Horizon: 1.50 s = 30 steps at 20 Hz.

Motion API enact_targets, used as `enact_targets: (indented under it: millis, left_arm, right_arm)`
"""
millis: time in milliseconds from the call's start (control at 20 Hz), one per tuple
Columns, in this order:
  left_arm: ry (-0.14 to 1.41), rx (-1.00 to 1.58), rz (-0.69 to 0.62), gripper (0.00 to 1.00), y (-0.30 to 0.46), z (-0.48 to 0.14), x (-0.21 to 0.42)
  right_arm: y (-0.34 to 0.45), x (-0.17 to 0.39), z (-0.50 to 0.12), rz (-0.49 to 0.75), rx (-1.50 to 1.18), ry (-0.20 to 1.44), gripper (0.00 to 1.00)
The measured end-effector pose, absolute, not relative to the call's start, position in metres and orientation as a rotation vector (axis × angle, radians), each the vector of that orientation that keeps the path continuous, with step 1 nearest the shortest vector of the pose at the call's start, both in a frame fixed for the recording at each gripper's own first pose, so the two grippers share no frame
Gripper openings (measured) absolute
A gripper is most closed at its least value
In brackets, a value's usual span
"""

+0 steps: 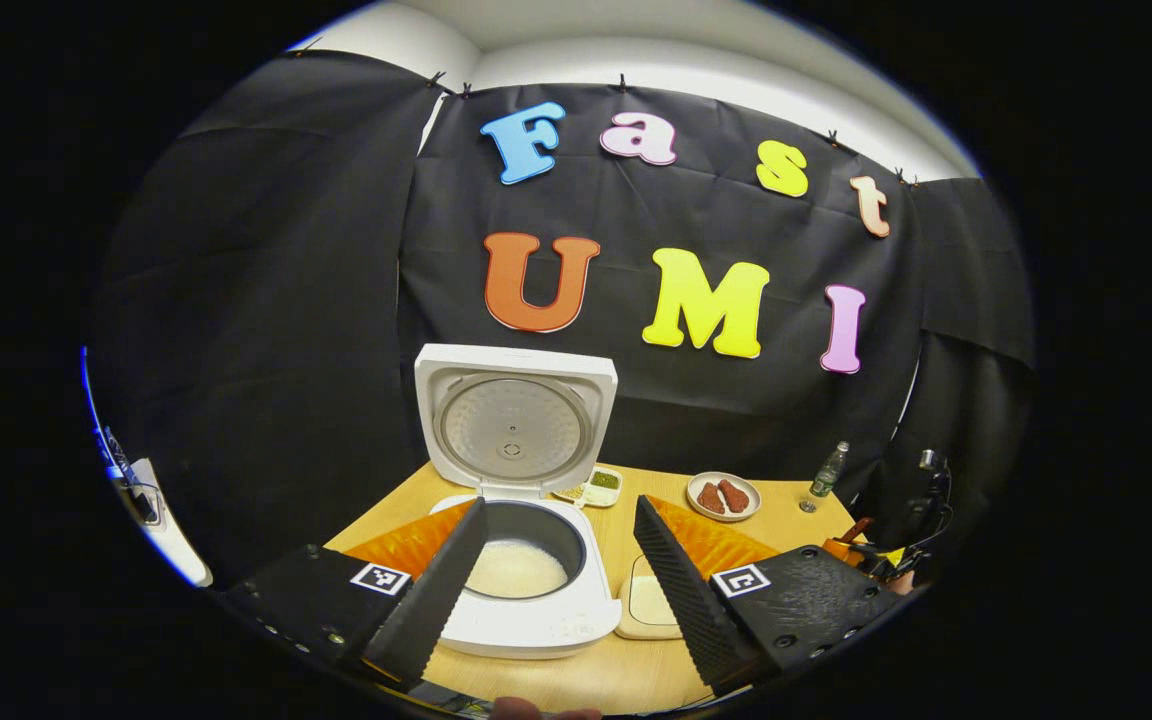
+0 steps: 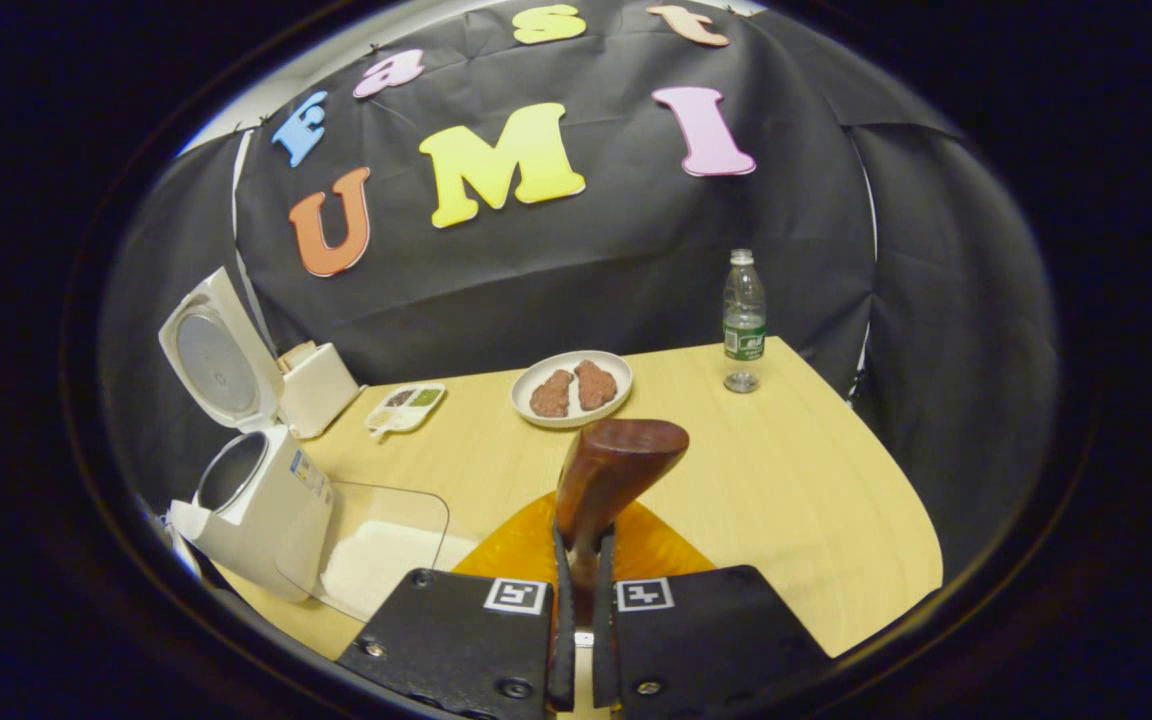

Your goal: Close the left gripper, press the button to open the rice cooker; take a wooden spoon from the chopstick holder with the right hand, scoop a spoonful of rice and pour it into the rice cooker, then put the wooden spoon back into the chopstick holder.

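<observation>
Between right claw (image 2: 582,560) fingers: spoon (image 2: 608,475), pinched tight, handle up over counter (image 2: 796,480). Left claw (image 1: 561,560) spread wide, w/ open cooker (image 1: 521,530) just ahead, rice inside.

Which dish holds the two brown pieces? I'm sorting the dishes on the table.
The round white plate, near the back of the table. The small divided tray beside it is rectangular with green and dark fillings, and the clear container by the rice cooker holds rice.
</observation>
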<state>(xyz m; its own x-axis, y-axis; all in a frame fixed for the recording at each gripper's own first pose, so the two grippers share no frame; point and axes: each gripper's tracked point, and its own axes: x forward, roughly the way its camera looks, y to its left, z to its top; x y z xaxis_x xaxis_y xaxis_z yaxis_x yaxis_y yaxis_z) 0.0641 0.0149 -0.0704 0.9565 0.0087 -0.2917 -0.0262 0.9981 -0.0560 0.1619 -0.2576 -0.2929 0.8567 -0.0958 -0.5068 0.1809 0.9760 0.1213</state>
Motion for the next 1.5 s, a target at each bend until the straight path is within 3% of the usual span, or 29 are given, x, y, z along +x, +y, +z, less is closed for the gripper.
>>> enact_targets:
  millis: [300, 500, 550, 600, 650, 850, 1050, 1150, 1500]
  left_arm:
    - [0.302, -0.040, 0.004, 0.94, 0.003, -0.067, 0.069]
    - [0.279, -0.036, -0.008, 0.94, -0.002, -0.060, 0.075]
    - [0.269, -0.040, -0.010, 0.94, -0.003, -0.057, 0.077]
    - [0.264, -0.047, -0.011, 0.94, -0.004, -0.055, 0.079]
    - [0.263, -0.054, -0.014, 0.94, -0.005, -0.055, 0.081]
    - [0.220, -0.059, -0.045, 0.94, -0.012, -0.041, 0.093]
    - [0.179, -0.048, -0.042, 0.94, 0.000, -0.024, 0.113]
    - [0.164, -0.048, -0.013, 0.94, 0.013, -0.015, 0.126]
    - [0.067, -0.043, 0.061, 0.94, 0.052, 0.041, 0.192]
  right_arm:
    - [-0.256, 0.167, -0.309, -0.140, 0.203, 0.513, 0.15]
    - [-0.254, 0.163, -0.302, -0.126, 0.226, 0.498, 0.24]
    - [-0.257, 0.159, -0.298, -0.133, 0.221, 0.495, 0.39]
    - [-0.261, 0.159, -0.294, -0.142, 0.219, 0.494, 0.46]
    - [-0.264, 0.156, -0.291, -0.151, 0.218, 0.495, 0.59]
    - [-0.286, 0.146, -0.270, -0.209, 0.202, 0.475, 0.82]
    - [-0.303, 0.133, -0.229, -0.262, 0.185, 0.411, 0.87]
    - [-0.308, 0.124, -0.204, -0.285, 0.177, 0.372, 0.95]
    - [-0.303, 0.083, -0.122, -0.330, 0.142, 0.264, 0.98]
